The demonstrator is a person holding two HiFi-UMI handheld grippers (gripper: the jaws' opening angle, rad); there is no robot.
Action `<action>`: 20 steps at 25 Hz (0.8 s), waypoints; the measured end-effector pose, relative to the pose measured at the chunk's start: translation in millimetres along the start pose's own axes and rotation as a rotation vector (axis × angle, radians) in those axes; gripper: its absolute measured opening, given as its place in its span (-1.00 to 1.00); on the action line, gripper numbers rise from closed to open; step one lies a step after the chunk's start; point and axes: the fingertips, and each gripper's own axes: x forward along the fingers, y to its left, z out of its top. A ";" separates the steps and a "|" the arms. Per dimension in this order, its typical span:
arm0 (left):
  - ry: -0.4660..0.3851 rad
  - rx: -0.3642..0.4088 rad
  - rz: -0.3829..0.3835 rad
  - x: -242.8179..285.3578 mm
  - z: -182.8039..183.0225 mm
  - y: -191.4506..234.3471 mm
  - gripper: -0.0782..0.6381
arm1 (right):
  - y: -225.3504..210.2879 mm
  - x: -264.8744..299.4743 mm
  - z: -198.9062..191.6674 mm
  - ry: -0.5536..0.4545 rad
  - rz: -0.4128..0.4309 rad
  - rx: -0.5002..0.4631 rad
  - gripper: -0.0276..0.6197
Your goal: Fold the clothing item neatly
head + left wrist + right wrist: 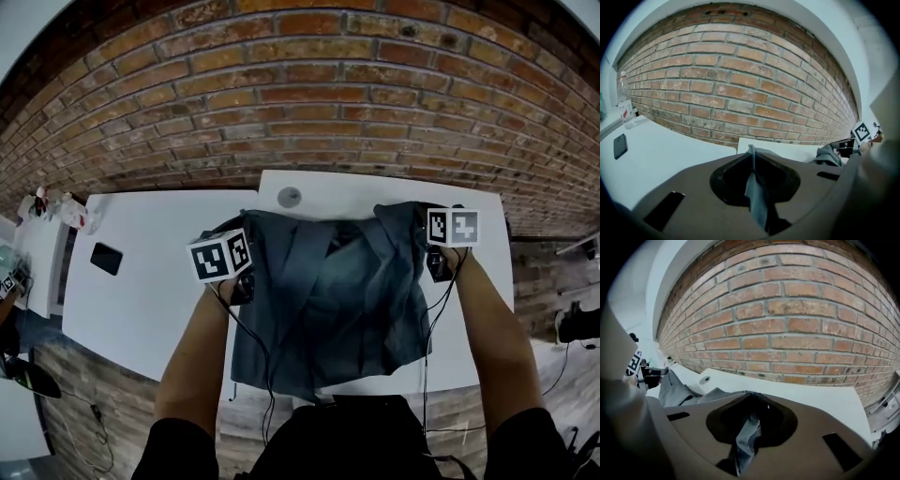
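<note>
left gripper (242, 285), right gripper (437, 264), both clamped

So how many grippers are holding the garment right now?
2. The left gripper is shut on the grey garment at its left edge; the right gripper is shut on its right edge.

We wear a black top (361, 439) with short sleeves (180, 448). Our left gripper (242, 284) and right gripper (438, 263) are dark, each carries a white cube (221, 255) with black square markers, and thin black cables (269, 394) hang from them. Around the jaws the housing (693, 197) is grey-brown with dark slots.
</note>
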 end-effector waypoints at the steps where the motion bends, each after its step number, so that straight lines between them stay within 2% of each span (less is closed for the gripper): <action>1: 0.014 0.007 0.018 5.1 -7.4 6.1 -0.71 | -1.8 7.8 -6.5 0.017 -0.009 -0.015 -0.81; 4: 0.073 0.027 0.048 14.5 -31.6 24.4 -0.68 | -6.8 22.7 -29.9 0.068 -0.013 -0.036 -0.80; 5: 0.085 0.027 0.047 14.4 -37.1 30.0 -0.58 | -9.3 24.2 -35.1 0.072 -0.006 -0.028 -0.78; 7: 0.094 0.010 0.019 7.4 -42.7 39.9 -0.34 | -15.8 19.1 -37.2 0.042 0.014 0.021 -0.50; 9: 0.094 -0.012 -0.017 -8.3 -47.7 48.3 -0.24 | -24.2 1.2 -37.0 -0.010 0.031 0.085 -0.29; 12: 0.127 -0.020 -0.068 -42.3 -74.1 54.2 -0.19 | -26.3 -37.6 -60.8 -0.037 0.063 0.095 -0.23; 20: 0.342 0.033 -0.217 -128.7 -203.5 34.8 -0.11 | 18.9 -111.6 -209.8 0.216 0.180 -0.026 -0.22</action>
